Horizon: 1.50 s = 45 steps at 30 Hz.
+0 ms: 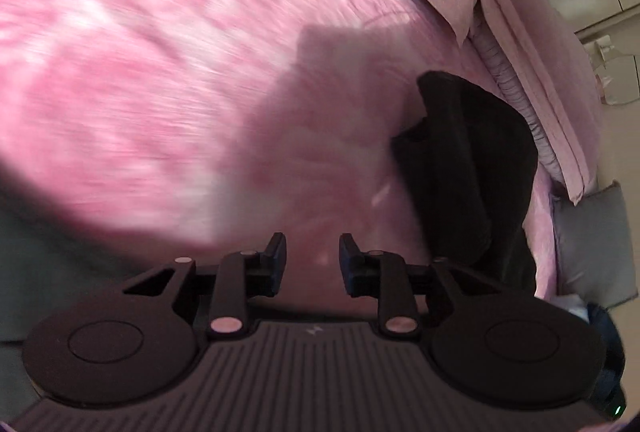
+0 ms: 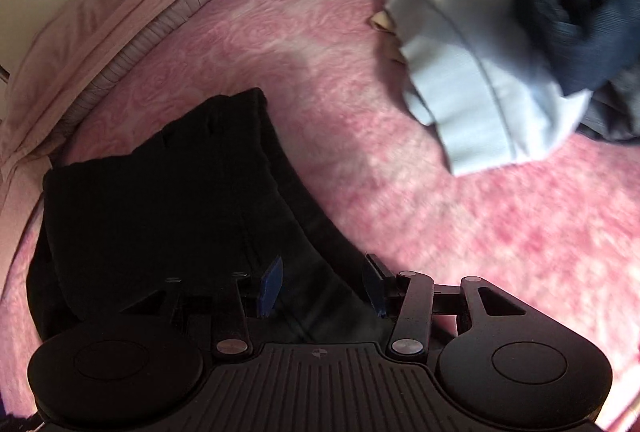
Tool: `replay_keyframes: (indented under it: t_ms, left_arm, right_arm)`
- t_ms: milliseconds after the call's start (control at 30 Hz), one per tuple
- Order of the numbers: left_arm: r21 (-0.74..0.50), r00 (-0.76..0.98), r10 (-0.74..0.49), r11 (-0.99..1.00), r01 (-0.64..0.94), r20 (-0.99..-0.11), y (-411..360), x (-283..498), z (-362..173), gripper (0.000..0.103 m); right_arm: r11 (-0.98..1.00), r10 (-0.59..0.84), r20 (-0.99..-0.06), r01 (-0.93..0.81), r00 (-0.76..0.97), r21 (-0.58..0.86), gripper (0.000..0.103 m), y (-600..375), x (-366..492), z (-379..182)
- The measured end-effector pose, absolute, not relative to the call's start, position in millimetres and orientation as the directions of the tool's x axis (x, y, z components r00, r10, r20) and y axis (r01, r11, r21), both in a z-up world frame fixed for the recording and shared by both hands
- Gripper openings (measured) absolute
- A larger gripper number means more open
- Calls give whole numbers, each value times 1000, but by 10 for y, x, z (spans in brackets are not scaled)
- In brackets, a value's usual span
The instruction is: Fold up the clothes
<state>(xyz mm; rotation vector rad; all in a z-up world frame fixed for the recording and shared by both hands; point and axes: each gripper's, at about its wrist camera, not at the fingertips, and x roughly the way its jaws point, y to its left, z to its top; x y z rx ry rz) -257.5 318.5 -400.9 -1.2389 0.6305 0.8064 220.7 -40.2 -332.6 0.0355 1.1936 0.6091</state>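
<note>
Fingers of the right gripper (image 2: pixel 322 286) are standing spread above the near edge of the black garment (image 2: pixel 160 200), pinching nothing; the blue pads are sitting clear of the cloth. Fingers of the left gripper (image 1: pixel 312 264) are standing partly apart over bare pink bedspread (image 1: pixel 140 92), also empty.

Black garment is lying folded in a thick stack at lower left of the right wrist view, and at right of centre in the left wrist view (image 1: pixel 472 168). It is looking soft, limp and light; layers will likely be sliding over one another if lifted by one ply. Judged best hold: pinching through all layers at a folded edge or corner.

Outward: a light blue garment (image 2: pixel 460 52) and a dark navy one (image 2: pixel 580 12) are lying heaped at upper right, apparently unfolded. Pink pillows (image 2: pixel 100 24) are lining the upper left.
</note>
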Motion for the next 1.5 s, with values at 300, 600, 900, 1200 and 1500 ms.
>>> replay_keyframes:
  t_ms: [300,600,900,1200,1500]
  left_arm:
    - [-640,640,217,78,-764,-738,3431,-1750,-4289,39]
    - [-672,683,214,133,-728,-698,3588,-1394,-4310,5]
    - [-464,559,577,320,-826,-596,4178,-2487,-2528,3]
    - [-78,146,674,131,-988,-724,5029,-3177,-2668,55]
    - [-343,228,477,-168,-924,-849,4962,-3854,-3764,55]
  right_arm:
    - [827,495,-854,-390,161,406,48,-235,2539,-3540]
    - [855,460,-871,-348,170,384,48,-181,2573,-3685]
    - [865,439,-869,-370,229,339,48,7,2468,-3452]
    - [860,445,-866,-381,230,340,48,315,2200,-3373]
    - [867,385,-890,-427,245,257,48,446,1826,-3368]
